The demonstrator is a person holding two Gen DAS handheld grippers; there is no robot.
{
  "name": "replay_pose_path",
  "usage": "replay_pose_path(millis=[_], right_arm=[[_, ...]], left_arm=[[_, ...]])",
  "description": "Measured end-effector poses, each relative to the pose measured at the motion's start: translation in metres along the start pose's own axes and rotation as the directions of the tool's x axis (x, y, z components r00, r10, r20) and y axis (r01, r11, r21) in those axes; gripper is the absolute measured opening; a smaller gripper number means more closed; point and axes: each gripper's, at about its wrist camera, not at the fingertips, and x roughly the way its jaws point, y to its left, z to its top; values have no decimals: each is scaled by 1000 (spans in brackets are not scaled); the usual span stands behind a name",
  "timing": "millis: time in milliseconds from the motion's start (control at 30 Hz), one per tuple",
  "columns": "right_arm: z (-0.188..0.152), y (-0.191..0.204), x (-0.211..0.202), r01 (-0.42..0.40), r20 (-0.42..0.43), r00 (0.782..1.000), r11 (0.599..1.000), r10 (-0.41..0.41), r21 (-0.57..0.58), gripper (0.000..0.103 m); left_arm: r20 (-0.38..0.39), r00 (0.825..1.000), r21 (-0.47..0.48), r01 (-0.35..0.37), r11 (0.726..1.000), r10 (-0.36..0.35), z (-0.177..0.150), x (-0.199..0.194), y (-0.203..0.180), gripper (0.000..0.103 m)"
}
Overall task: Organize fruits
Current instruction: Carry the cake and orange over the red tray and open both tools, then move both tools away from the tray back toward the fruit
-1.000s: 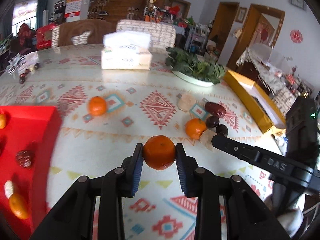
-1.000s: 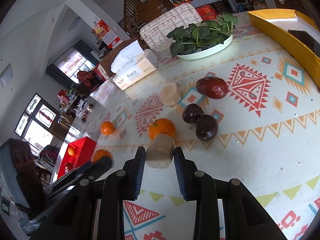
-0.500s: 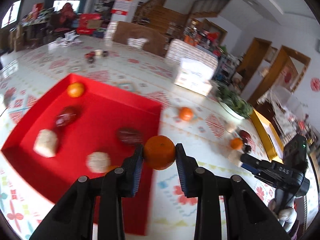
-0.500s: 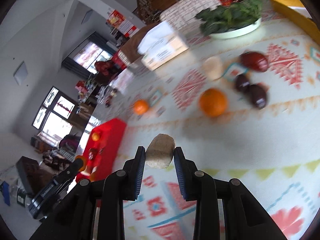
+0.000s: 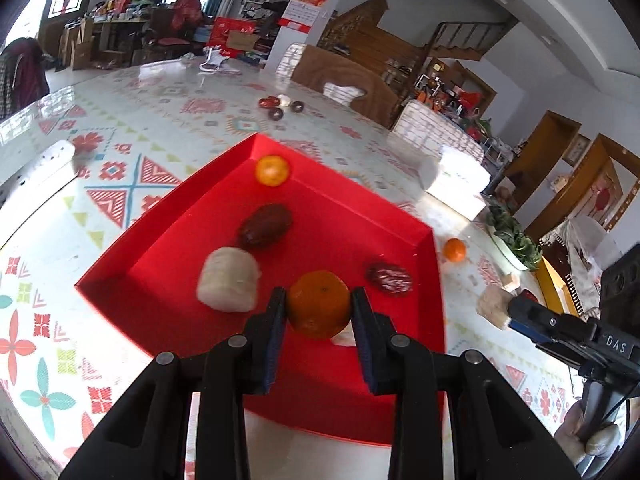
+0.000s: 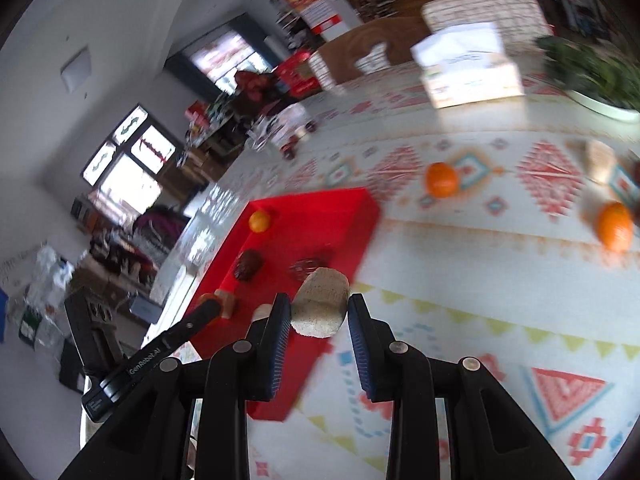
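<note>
Left wrist: left gripper (image 5: pixel 319 309) tilts down, clamping orange (image 5: pixel 319 304) over tray (image 5: pixel 168 240).

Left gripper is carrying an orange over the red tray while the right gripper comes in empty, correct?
Not quite: the right gripper isn't empty. The right wrist view shows it shut on a pale beige chunk. The left gripper does hold an orange over the red tray.

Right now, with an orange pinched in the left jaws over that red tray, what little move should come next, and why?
Probably lower the left gripper a little and open its jaws, letting the orange settle on bare floor of the red tray. It already hangs above the tray, between the pale chunk and a wrinkled date.
</note>
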Motion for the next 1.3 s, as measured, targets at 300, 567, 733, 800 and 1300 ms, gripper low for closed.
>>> replay_pose_path(millis=[300, 567, 733, 800, 1300], right_arm=[[8, 44, 75, 20, -101, 994, 996, -30, -91, 33], [12, 63, 113, 52, -143, 987, 986, -75, -161, 33], [14, 67, 121, 56, -137, 987, 984, -79, -168, 34], [16, 67, 119, 49, -126, 990, 986, -69, -157, 39], [9, 36, 62, 65, -26, 997, 996, -67, -65, 55]], left_arm=[[-14, 1000, -13, 18, 1000, -19, 2, 7, 15, 31], [-12, 1000, 7, 22, 1000, -22, 2, 8, 13, 31], [-9, 999, -9, 41, 999, -41, 5, 7, 15, 43], [-4, 999, -16, 41, 999, -41, 5, 5, 14, 63], [9, 999, 30, 40, 999, -41, 3, -6, -17, 65]])
